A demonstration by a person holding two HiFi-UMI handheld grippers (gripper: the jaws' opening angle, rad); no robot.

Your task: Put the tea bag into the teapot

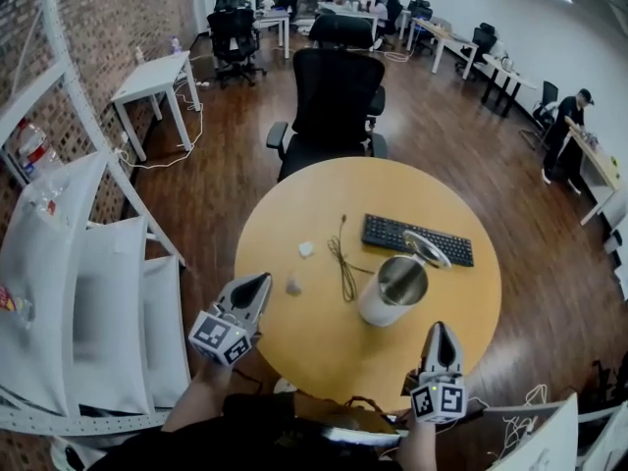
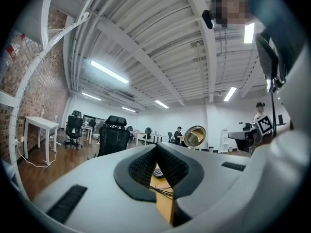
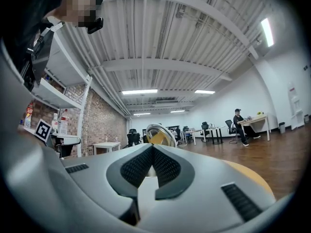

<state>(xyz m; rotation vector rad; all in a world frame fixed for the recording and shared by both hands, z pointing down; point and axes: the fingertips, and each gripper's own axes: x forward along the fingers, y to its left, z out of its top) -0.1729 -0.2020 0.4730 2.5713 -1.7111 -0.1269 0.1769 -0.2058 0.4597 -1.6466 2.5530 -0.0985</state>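
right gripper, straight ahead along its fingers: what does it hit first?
Most likely the teapot. In the right gripper view its open lid sits dead centre, just above the shut tips of the right gripper. Only bare table lies between them. Height is hard to judge.

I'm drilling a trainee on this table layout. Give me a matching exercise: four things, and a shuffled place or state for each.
1 teapot
2 keyboard
3 cable
4 office chair

A beyond the table
B lid swung open
C loose, left of the teapot
D flat, behind the teapot

Pairs: 1-B, 2-D, 3-C, 4-A
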